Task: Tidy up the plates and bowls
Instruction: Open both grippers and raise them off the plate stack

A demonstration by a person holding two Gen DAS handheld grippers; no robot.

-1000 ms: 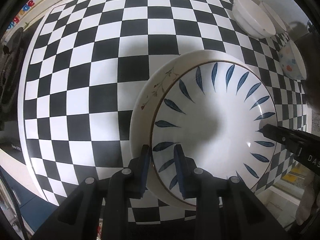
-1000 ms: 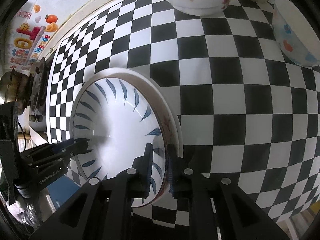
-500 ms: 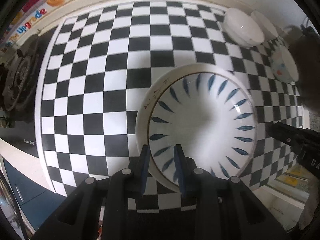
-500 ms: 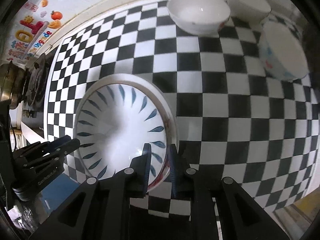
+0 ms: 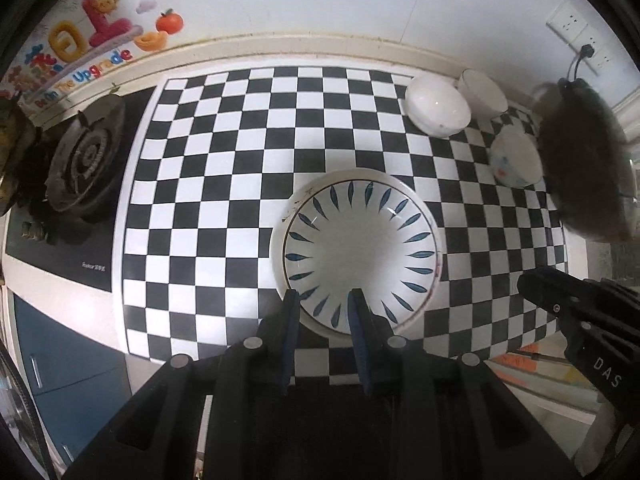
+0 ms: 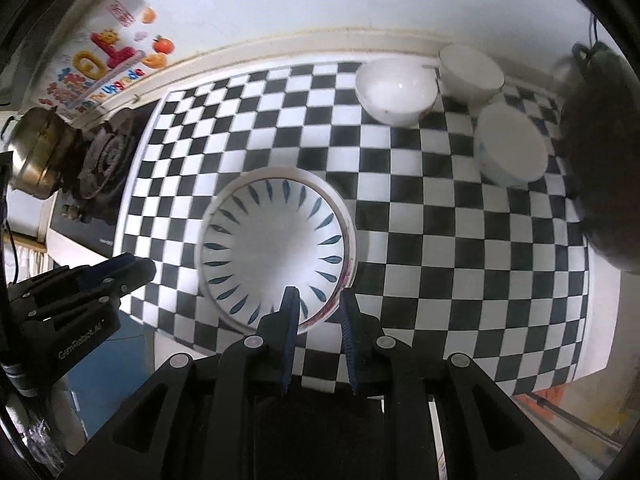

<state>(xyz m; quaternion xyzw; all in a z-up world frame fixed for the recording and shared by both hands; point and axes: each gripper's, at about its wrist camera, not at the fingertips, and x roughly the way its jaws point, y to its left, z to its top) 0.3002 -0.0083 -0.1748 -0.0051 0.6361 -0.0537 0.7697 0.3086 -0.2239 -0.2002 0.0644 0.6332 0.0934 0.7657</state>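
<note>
A white plate with blue leaf marks (image 5: 360, 248) lies stacked on a larger white plate (image 5: 280, 236) on the checkered counter; the stack also shows in the right wrist view (image 6: 276, 252). My left gripper (image 5: 322, 300) is open, raised above the stack's near left rim. My right gripper (image 6: 318, 298) is open above the near right rim. Neither holds anything. Three white bowls stand at the back right: one plain (image 6: 394, 90), one behind it (image 6: 470, 72), one with coloured dots (image 6: 508, 144).
A gas burner (image 5: 82, 162) and a metal kettle (image 6: 38, 152) are at the left. A dark round object (image 5: 584, 160) stands at the right edge. The checkered mat (image 5: 224, 200) ends near the counter's front edge.
Both grippers have pulled back and up from the plate stack, so more of the counter and wall shows. The jaws of both stand slightly wider. The plates stay in place.
</note>
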